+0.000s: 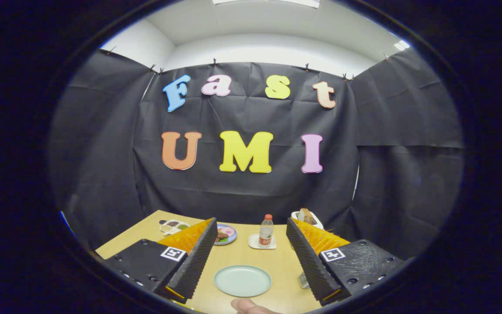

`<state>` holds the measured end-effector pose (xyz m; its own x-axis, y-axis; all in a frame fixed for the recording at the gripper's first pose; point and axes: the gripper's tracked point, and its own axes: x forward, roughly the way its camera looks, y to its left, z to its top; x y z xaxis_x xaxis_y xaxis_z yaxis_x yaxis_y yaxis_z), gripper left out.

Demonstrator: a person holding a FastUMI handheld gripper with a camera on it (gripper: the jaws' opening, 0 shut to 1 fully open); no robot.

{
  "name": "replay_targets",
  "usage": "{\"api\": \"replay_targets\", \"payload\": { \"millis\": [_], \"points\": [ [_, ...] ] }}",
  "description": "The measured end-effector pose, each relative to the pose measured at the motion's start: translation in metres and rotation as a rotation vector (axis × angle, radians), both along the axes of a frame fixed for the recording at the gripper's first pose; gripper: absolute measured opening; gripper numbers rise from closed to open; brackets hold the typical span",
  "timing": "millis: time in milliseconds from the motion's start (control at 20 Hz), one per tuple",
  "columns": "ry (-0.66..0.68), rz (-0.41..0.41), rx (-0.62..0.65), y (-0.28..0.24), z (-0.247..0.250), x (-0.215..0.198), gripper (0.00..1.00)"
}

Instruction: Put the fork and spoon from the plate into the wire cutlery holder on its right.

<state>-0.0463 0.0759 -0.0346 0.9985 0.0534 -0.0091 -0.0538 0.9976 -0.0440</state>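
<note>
Tongs (pixel 251 244) spread wide, my two fingers well apart and holding nothing. I hold them level above the near end of a pale wooden table (pixel 286 270), looking along it toward the black cloth wall of the booth.

Between the fingers, on the table near me, lies a pale green plate (pixel 242 280). Its face looks bare; I can make out no fork or spoon on it. Just on the near side of the plate, a bit of a hand (pixel 246 306) pokes in, apart from the plate's rim.

Right of the plate, half hidden behind my right finger, a small patch of silvery wire or metal (pixel 304 280) stands on the table. It may be the cutlery holder, but too little shows to tell, and I cannot see whether anything is in it.

Beyond the plate, about midway between the fingertips:
- a small clear bottle (pixel 266 230) with a red cap, standing upright
- a little white dish (pixel 254 243) under it, the bottle resting on it

Left of the bottle, partly behind my left fingertip, a round plate with a pink and blue pattern (pixel 228 233) carries some dark food. Farther left again, beyond the left finger, a white divided tray (pixel 173 226) holds small portions, green and brown.

At the far right of the table, beyond my right fingertip, a white toaster (pixel 306 218) stands with a brown slice sticking up out of it.
</note>
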Motion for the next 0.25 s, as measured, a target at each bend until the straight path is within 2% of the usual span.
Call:
{"api": "replay_targets", "payload": {
  "millis": [250],
  "points": [
    [0.027,-0.018,0.005,-0.0048,-0.0053,0.0038,0.96]
  ]
}}
